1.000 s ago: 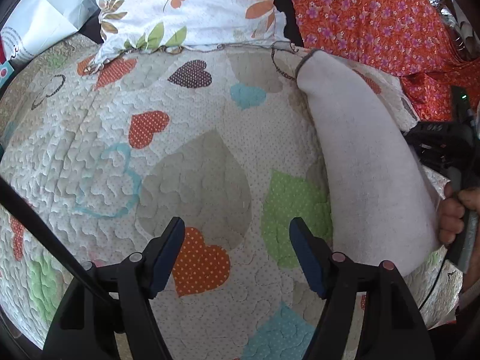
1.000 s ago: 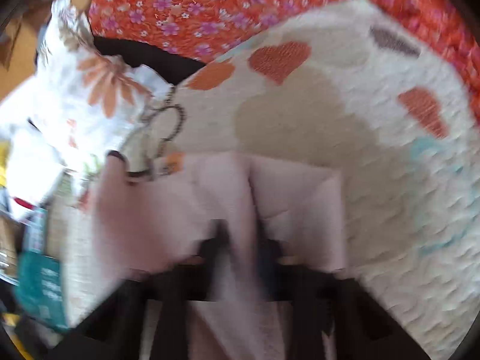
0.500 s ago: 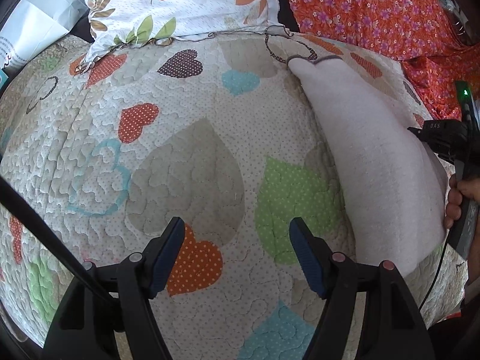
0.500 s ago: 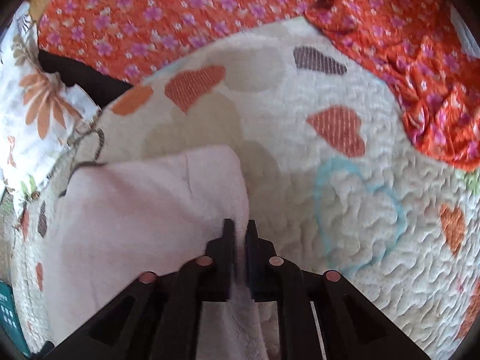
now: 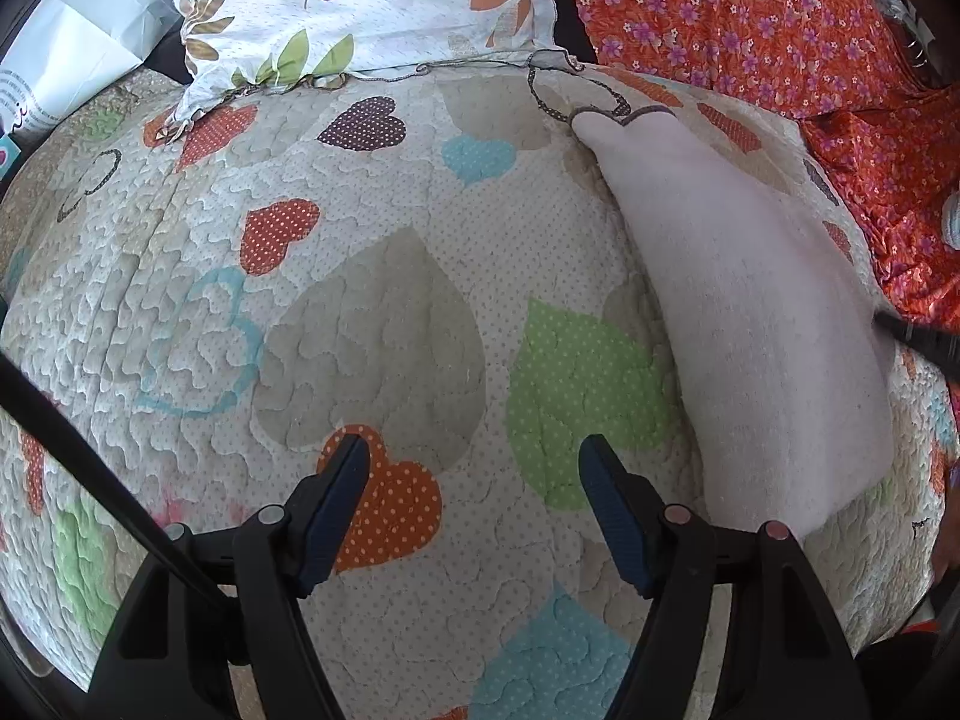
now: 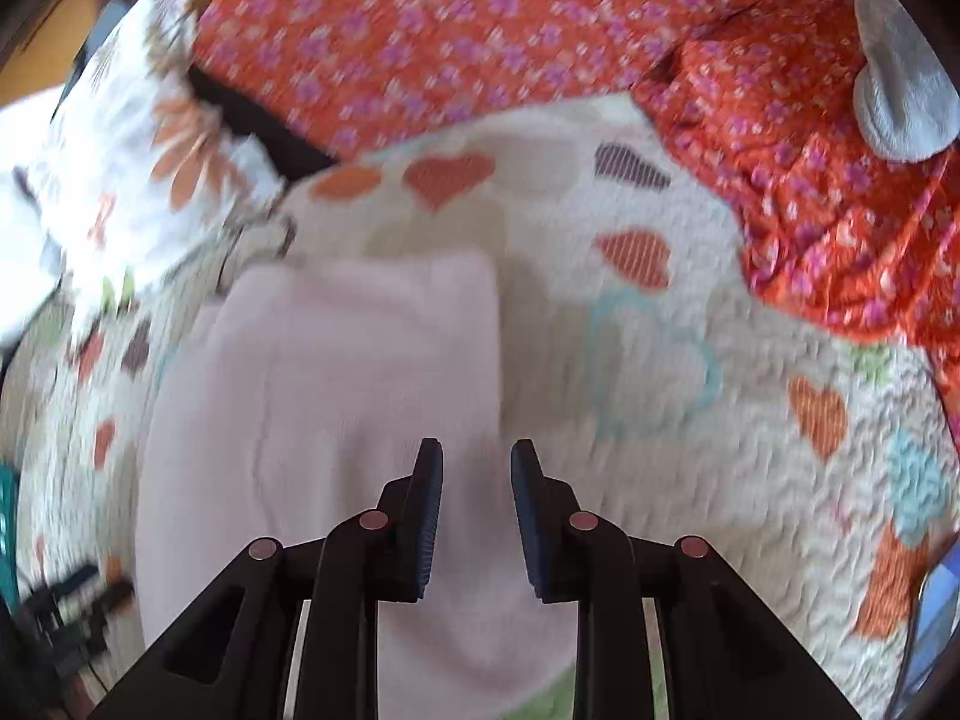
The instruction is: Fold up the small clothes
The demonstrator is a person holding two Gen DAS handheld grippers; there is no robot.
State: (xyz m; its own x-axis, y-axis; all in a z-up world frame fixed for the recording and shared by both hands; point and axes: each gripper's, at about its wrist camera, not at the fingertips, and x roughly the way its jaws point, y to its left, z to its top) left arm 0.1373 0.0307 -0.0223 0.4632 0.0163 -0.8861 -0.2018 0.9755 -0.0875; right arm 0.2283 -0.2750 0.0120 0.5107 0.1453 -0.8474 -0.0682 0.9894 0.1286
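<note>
A folded pale pink cloth (image 5: pixel 762 312) lies flat on the heart-patterned quilt (image 5: pixel 372 312), at the right of the left wrist view. My left gripper (image 5: pixel 474 462) is open and empty, low over the quilt to the left of the cloth. In the right wrist view, which is blurred, the cloth (image 6: pixel 336 384) fills the lower left. My right gripper (image 6: pixel 477 462) is open over the cloth's right edge and holds nothing.
A white floral pillow (image 5: pixel 360 6) lies at the far edge of the quilt. An orange flowered fabric (image 5: pixel 780 24) covers the back right. A grey sock (image 6: pixel 894 90) rests on that fabric. White paper (image 5: pixel 66 42) sits at the far left.
My right gripper held the cloth's edge, laid it down on the quilt, then opened and let go. The cloth now lies flat. My left gripper barely moved.
</note>
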